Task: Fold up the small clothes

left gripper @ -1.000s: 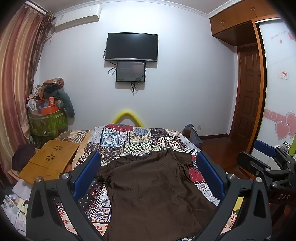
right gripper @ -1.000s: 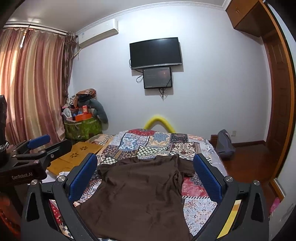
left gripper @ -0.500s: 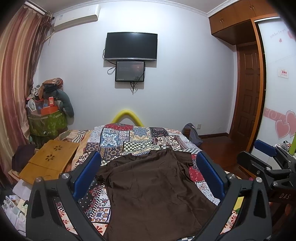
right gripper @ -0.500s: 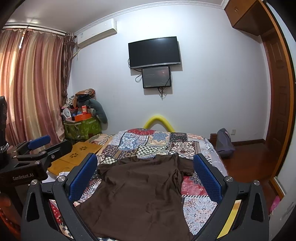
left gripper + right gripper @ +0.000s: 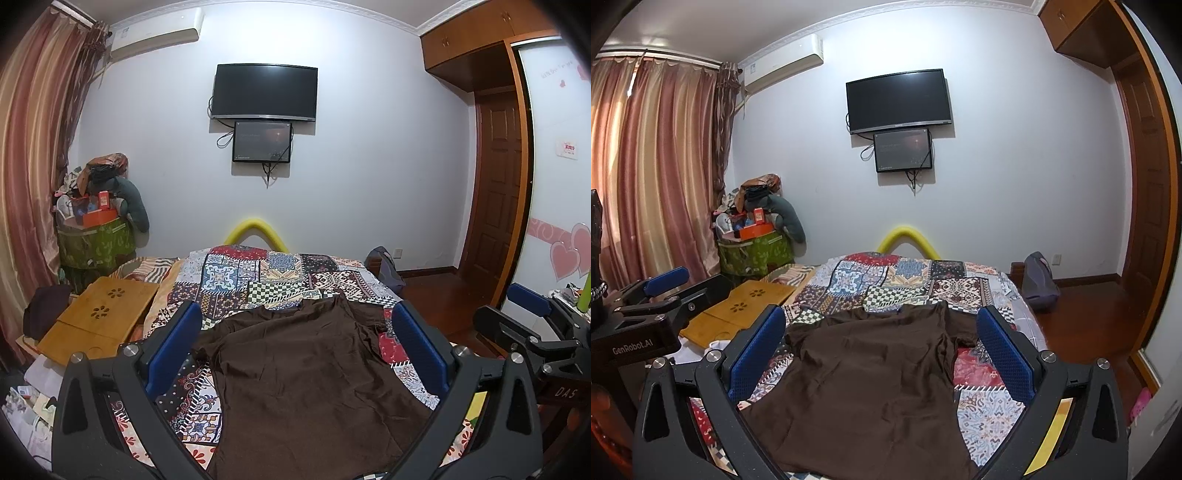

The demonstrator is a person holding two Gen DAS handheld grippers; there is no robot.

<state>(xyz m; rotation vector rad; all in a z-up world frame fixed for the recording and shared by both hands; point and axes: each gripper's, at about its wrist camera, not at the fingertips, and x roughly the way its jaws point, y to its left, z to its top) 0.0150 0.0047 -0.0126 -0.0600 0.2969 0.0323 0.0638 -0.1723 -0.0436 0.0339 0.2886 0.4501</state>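
Note:
A dark brown T-shirt lies spread flat on the patchwork bedspread, collar toward the far wall, sleeves out to both sides. My left gripper hovers above its near part, open wide, blue pads empty. In the right wrist view the same T-shirt lies below my right gripper, which is also open with nothing between its fingers. Each gripper shows in the other's view: the right gripper at the right edge, the left gripper at the left edge.
A wooden lap tray lies left of the bed. A green basket piled with things stands in the left corner by the curtain. A grey backpack sits on the wooden floor at right. A TV hangs on the far wall.
Both views have shifted very slightly; the shirt and the open grippers stay as they were.

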